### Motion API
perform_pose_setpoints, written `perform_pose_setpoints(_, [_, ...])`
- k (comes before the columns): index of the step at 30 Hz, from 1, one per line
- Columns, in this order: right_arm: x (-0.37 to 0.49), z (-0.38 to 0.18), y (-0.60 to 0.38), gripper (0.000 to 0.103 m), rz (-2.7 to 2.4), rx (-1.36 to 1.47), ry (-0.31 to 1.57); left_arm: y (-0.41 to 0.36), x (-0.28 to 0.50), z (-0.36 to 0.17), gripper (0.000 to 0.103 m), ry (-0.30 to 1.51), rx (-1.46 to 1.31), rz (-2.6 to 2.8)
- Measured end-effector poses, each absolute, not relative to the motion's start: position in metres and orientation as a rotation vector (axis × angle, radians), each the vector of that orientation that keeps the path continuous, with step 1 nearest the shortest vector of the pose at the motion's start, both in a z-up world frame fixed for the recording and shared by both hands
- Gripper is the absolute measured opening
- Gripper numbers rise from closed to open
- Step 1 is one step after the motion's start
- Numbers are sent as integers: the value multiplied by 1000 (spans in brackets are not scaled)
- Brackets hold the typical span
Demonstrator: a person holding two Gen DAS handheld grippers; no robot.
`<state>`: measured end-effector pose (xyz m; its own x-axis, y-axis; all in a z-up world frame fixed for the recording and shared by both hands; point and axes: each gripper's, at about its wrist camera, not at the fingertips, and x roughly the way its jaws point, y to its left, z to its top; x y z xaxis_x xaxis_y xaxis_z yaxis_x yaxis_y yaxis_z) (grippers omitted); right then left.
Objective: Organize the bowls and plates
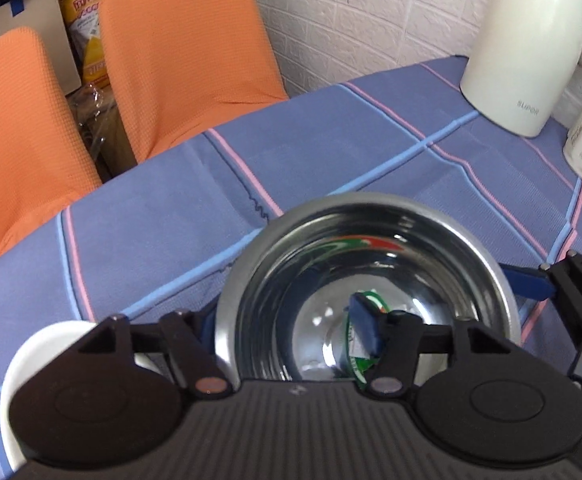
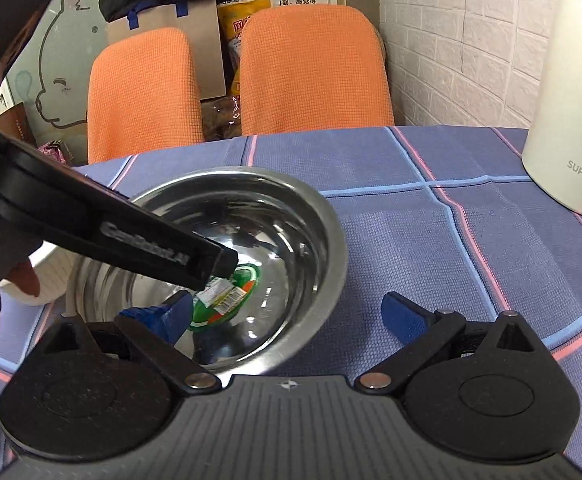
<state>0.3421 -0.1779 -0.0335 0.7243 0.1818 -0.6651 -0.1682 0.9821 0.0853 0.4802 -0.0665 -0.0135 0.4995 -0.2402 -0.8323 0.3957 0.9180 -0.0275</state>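
My left gripper (image 1: 291,320) has its jaws around the near-left rim of the shiny round metal bowl (image 1: 431,216), one blue pad inside and one outside. I cannot tell if they pinch it tight. My right gripper (image 2: 287,316) has wide jaws, holding nothing; one pad dips into the bowl's near side, the other hangs over the blue checked cloth on the desk (image 2: 471,248). The bowl sits right in front of both, so I think the left one is readier to lift it. A small white bowl (image 1: 43,344) waits just left, maybe for stacking.
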Motion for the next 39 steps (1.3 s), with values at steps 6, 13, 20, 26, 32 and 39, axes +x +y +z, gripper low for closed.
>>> perform_pose_setpoints(6, [344,-27,-169,87,256,54,754,-64,476,-6,60,980,137,-407])
perform_pose_setpoints(13, [329,-22,-166,89,304,94,782,-69,462,-10,60,1000,149,-432])
perform_pose_setpoints(20, [297,-9,-166,90,280,90,763,-70,427,3,60,1011,130,-448])
perform_pose_setpoints(26, [255,-4,-160,90,284,88,769,-64,377,8,61,1028,137,-438])
perform_pose_setpoints(32, [209,-10,-147,90,346,150,822,-42,316,-1,65,1063,123,-416])
perform_pose_setpoints(39, [168,-9,-124,90,411,145,835,-14,258,1,70,1031,117,-396])
